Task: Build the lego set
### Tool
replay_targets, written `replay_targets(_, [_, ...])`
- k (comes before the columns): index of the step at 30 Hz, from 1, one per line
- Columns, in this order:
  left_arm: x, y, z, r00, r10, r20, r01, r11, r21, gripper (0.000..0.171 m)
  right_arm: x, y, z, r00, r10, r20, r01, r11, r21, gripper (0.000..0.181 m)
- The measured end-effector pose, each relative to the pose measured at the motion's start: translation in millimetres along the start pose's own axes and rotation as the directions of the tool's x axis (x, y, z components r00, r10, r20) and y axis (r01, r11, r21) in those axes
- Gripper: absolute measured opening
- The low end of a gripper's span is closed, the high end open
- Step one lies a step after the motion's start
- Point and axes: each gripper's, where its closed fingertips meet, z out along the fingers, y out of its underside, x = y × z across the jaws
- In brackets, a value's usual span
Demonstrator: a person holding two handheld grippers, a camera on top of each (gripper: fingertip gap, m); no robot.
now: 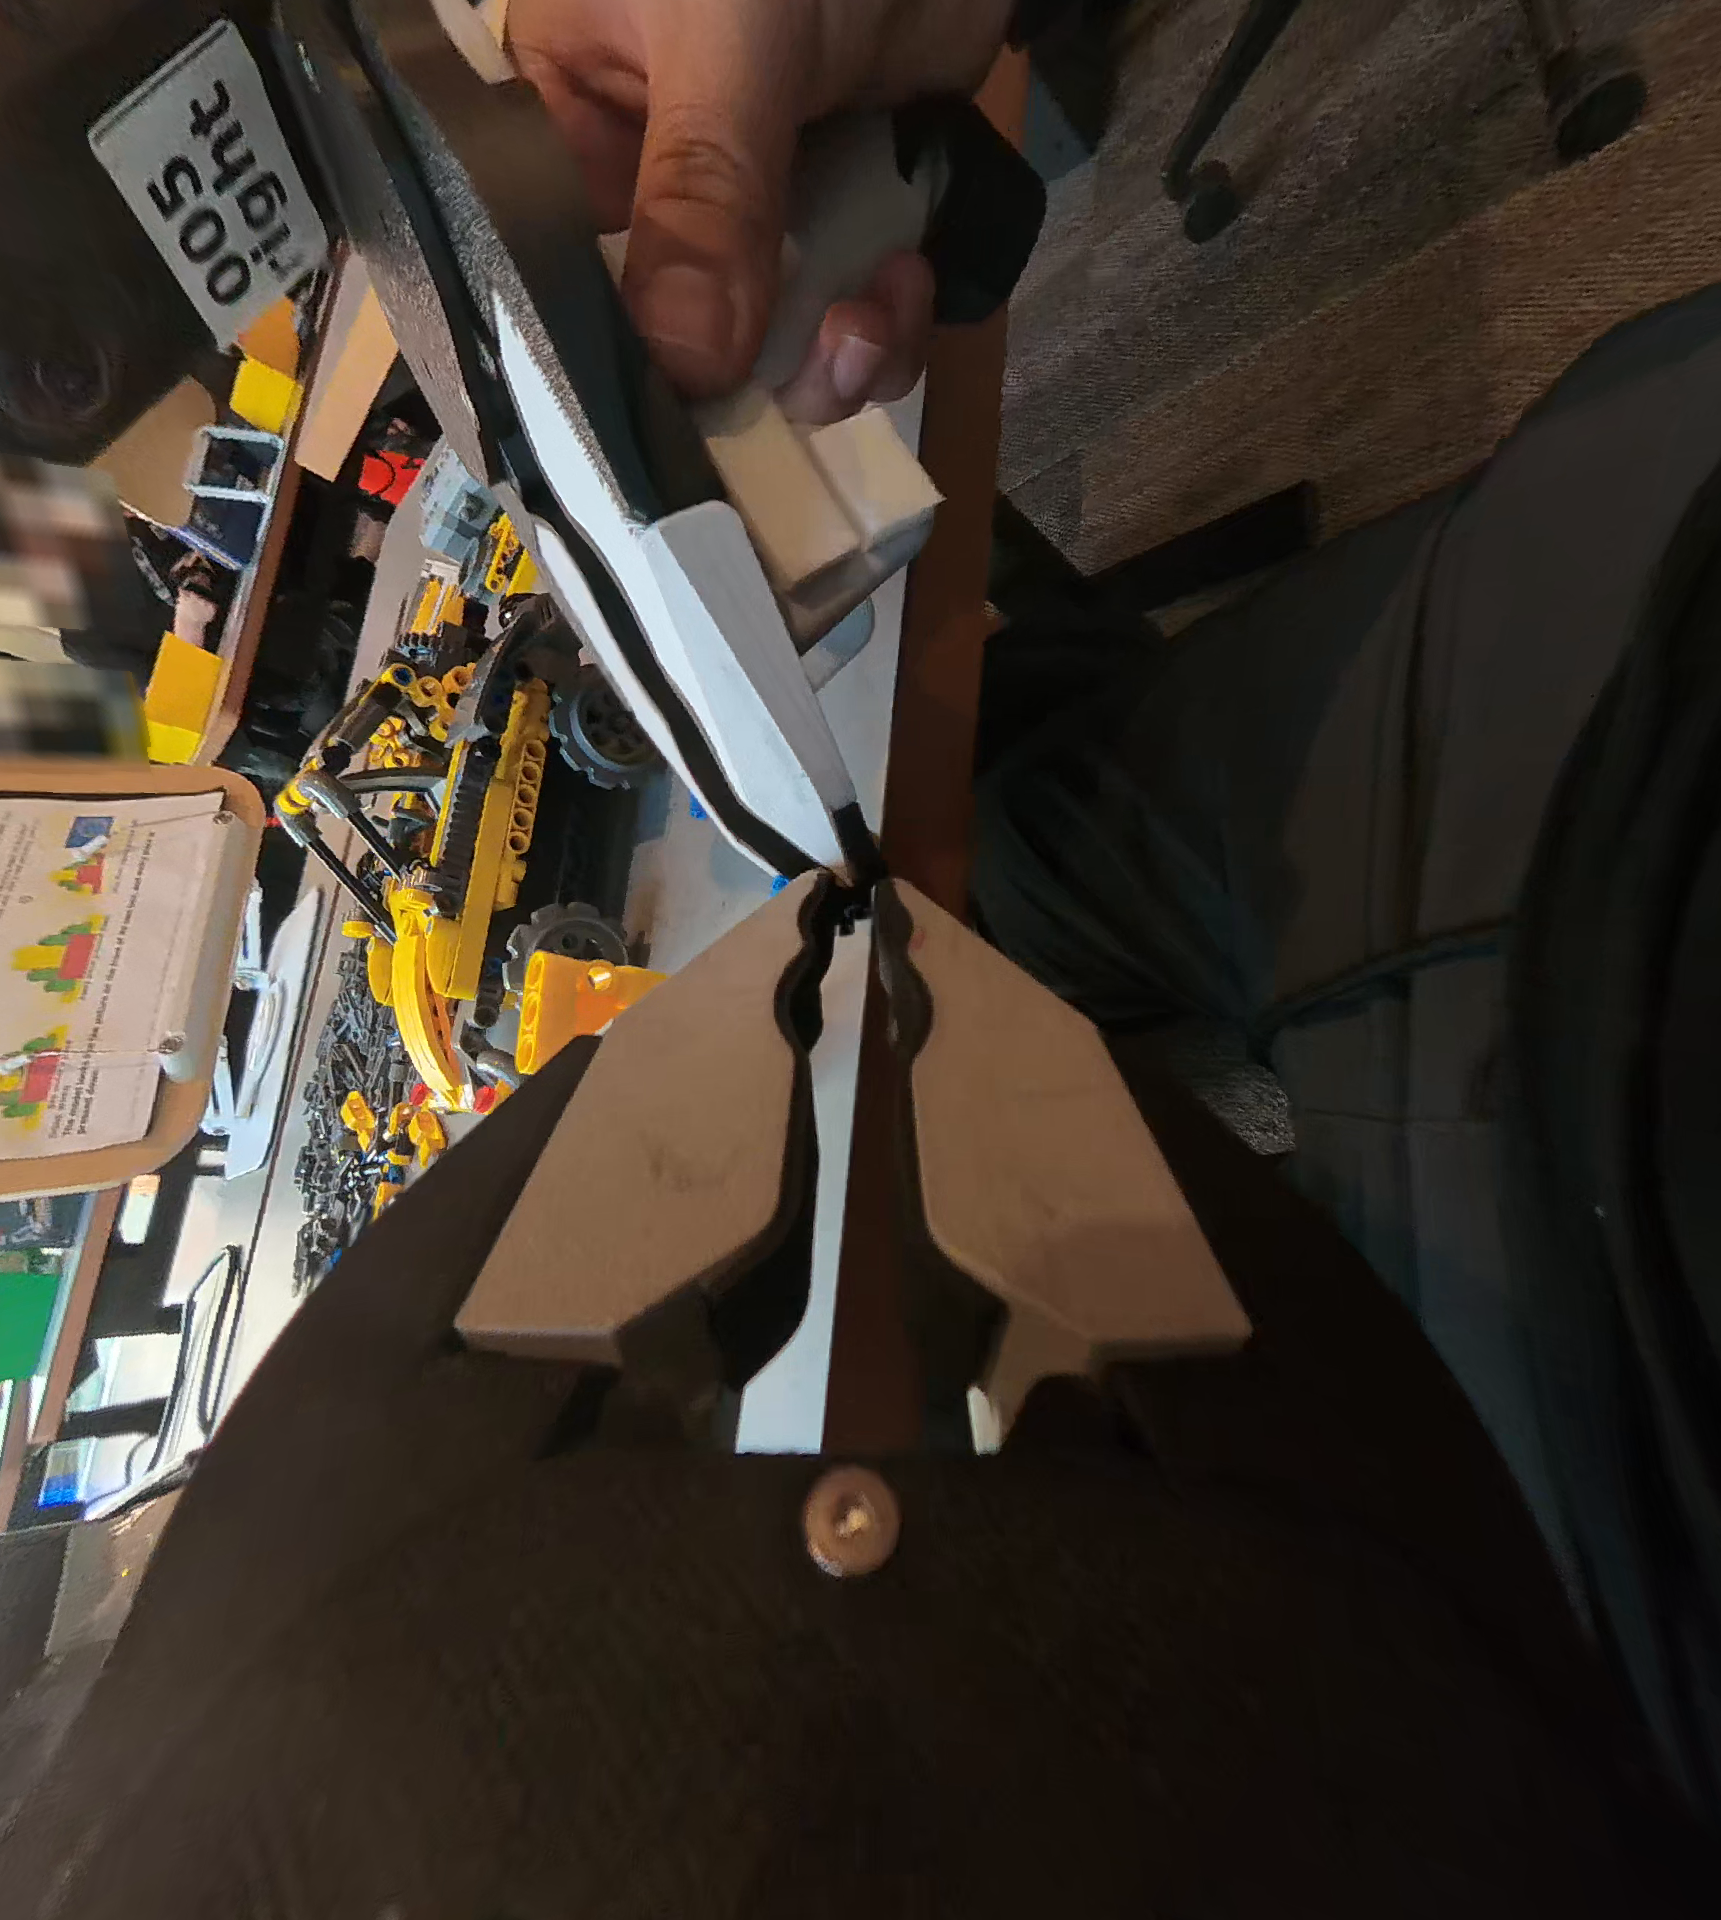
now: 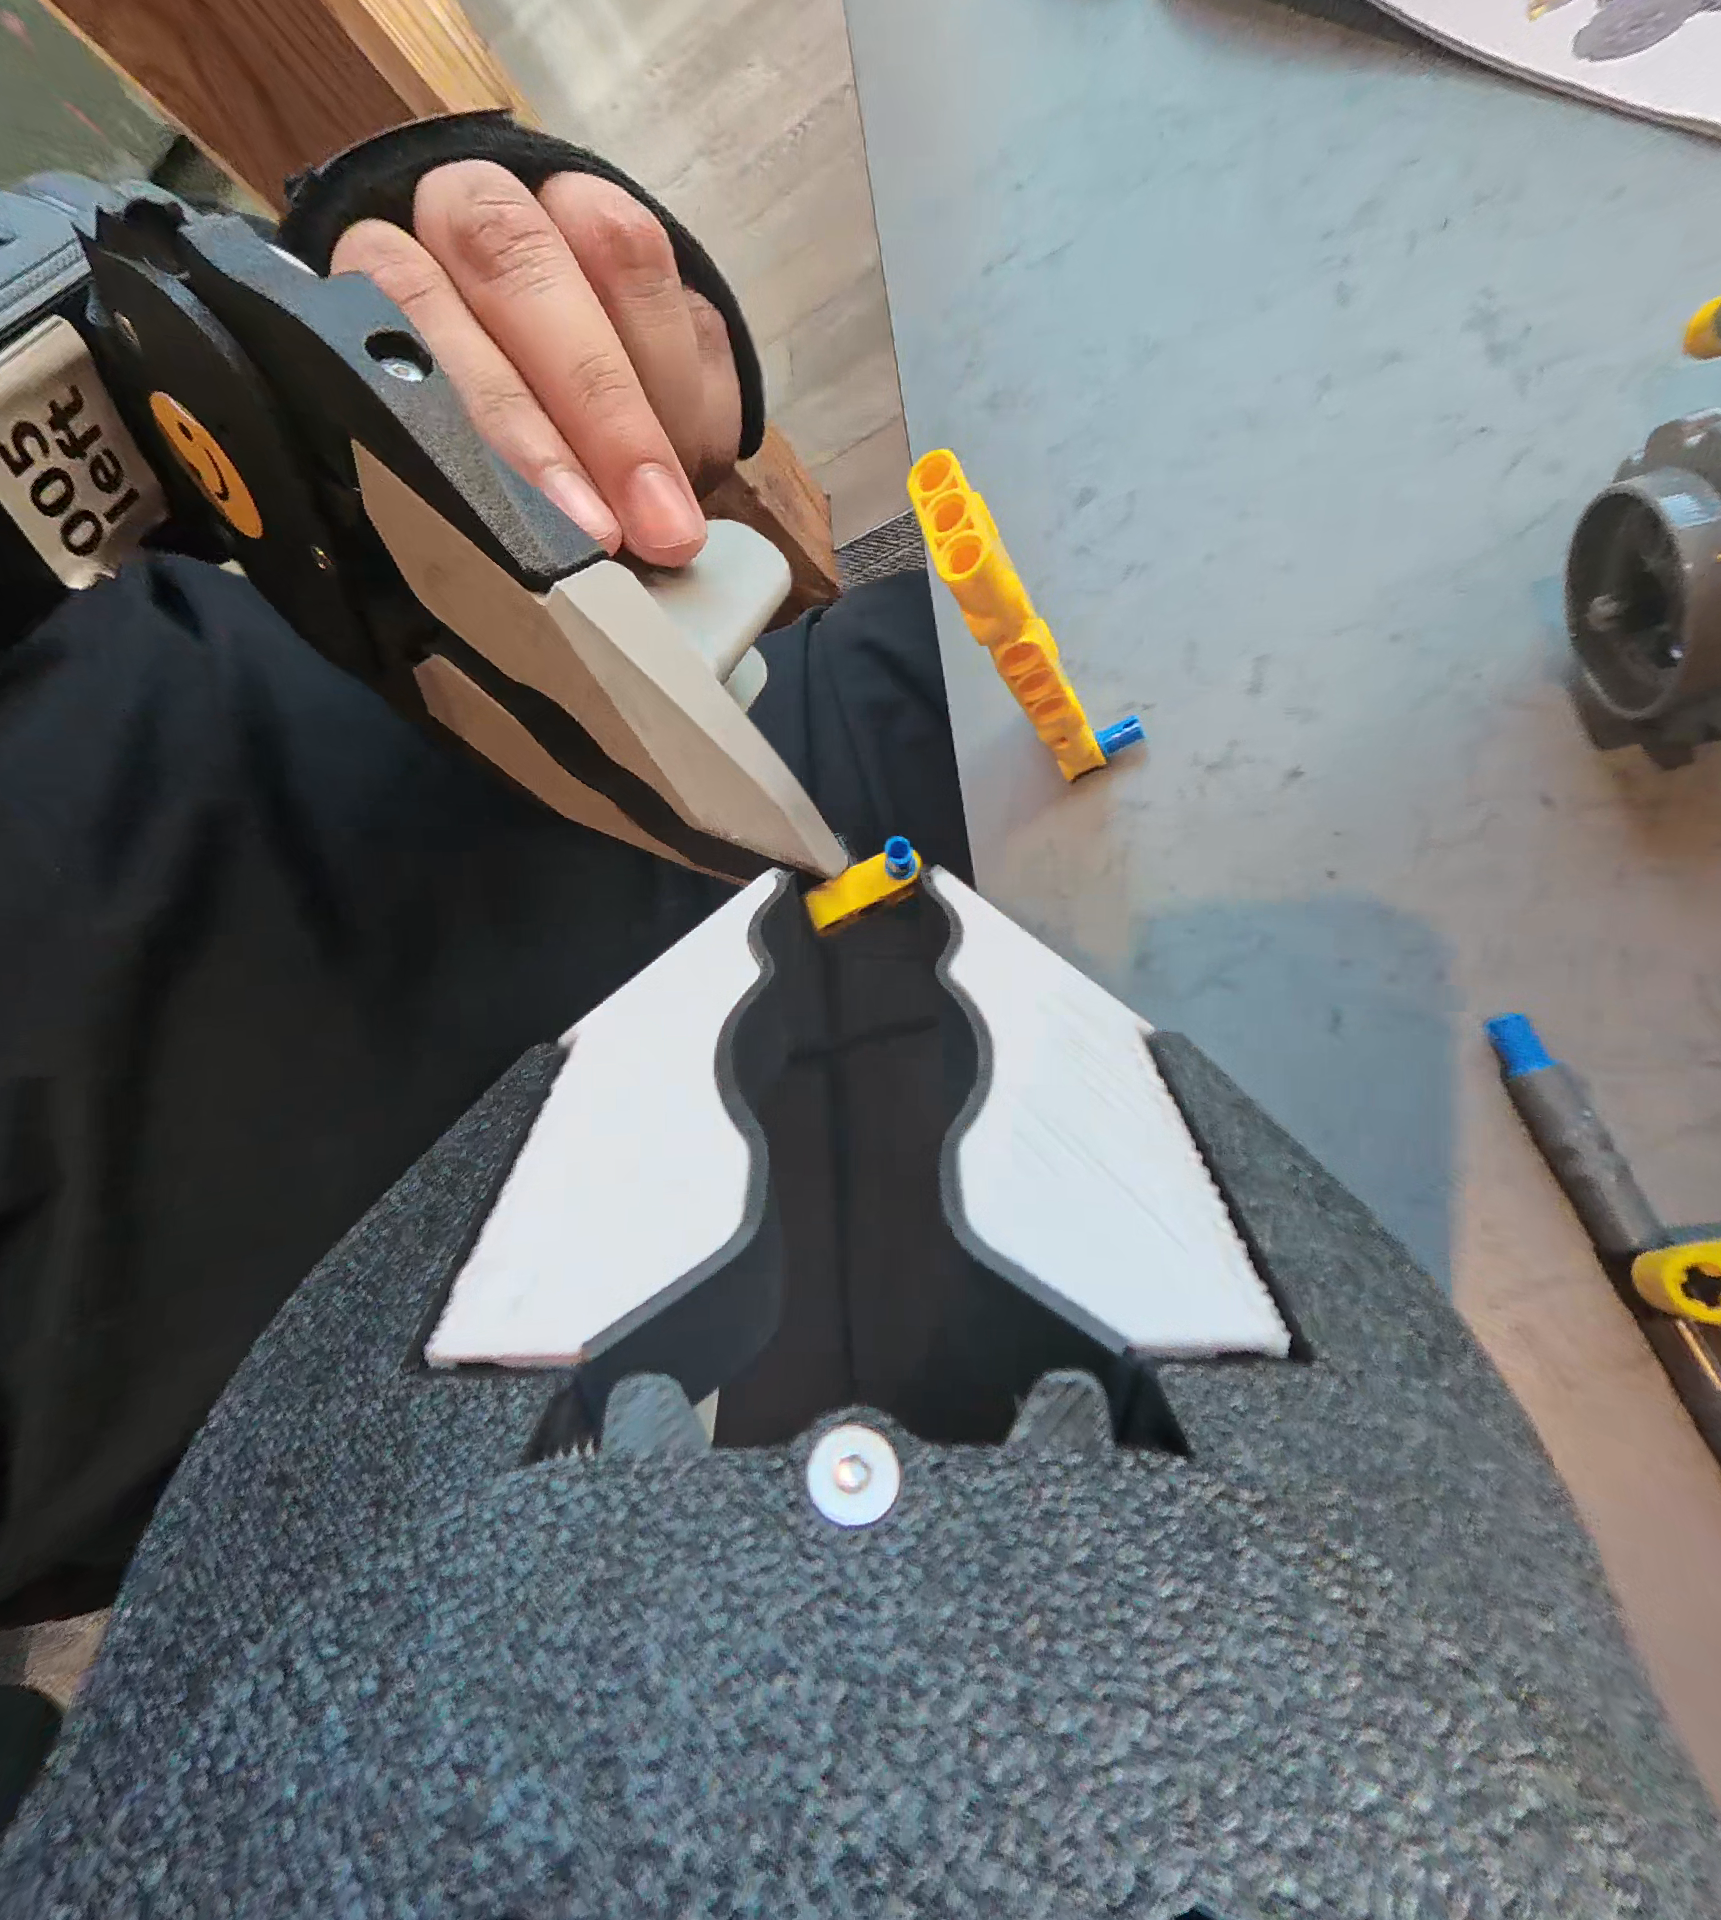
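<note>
Your grey table point(image 2: 1355, 416) holds a yellow-and-black brick vehicle point(image 1: 461, 831) at the far left in the left view. A grey wheel hub point(image 2: 1687, 592) sits right, a long yellow beam point(image 2: 1001, 613) near the table edge. Your right gripper point(image 2: 861, 883) pinches a small yellow piece point(image 2: 851, 894) with a blue pin point(image 2: 897, 854) on it. Your left gripper point(image 1: 851, 904) is nearly closed on a small black part point(image 1: 848, 914), its tip touching that yellow piece.

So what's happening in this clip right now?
A person holds a pair of tongs in each hand, tips meeting just off the table edge. The right tongs are shut on a small yellow piece carrying a blue pin. The left tongs pinch a small black part. A half-built yellow toy vehicle sits on the table.
</note>
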Motion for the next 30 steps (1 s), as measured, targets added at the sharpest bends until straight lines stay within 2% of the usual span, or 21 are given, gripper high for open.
replay_targets(3, [5.3,-1.1,-1.5,1.0,0.018,-0.011,-0.018,1.0,0.018,0.009,-4.7,3.6,2.6,0.999,0.023,0.049,-0.022,1.0,-0.012,0.023])
replay_targets(7, [8.0,-2.6,-2.8,0.999,0.052,0.003,-0.052,0.998,0.033,0.005,-9.1,5.6,5.6,0.995,0.04,0.092,-0.038,0.999,-0.02,0.023])
replay_targets(18, [4.5,-3.8,-4.8,1.0,0.004,0.017,-0.005,0.998,0.066,0.011,-9.6,-0.1,3.3,0.992,0.081,0.092,-0.082,0.997,0.002,0.023])
replay_targets(23, [4.7,-3.7,-6.9,1.0,-0.027,-0.001,0.027,0.997,0.078,0.006,-11.8,0.3,5.9,0.993,0.075,0.094,-0.075,0.997,0.0,0.022])
replay_targets(30, [-22.0,-8.0,-20.2,0.987,-0.148,0.062,0.137,0.978,0.157,0.004,-17.6,-29.0,-5.4,0.998,0.034,0.045,-0.039,0.991,0.128,0.024])
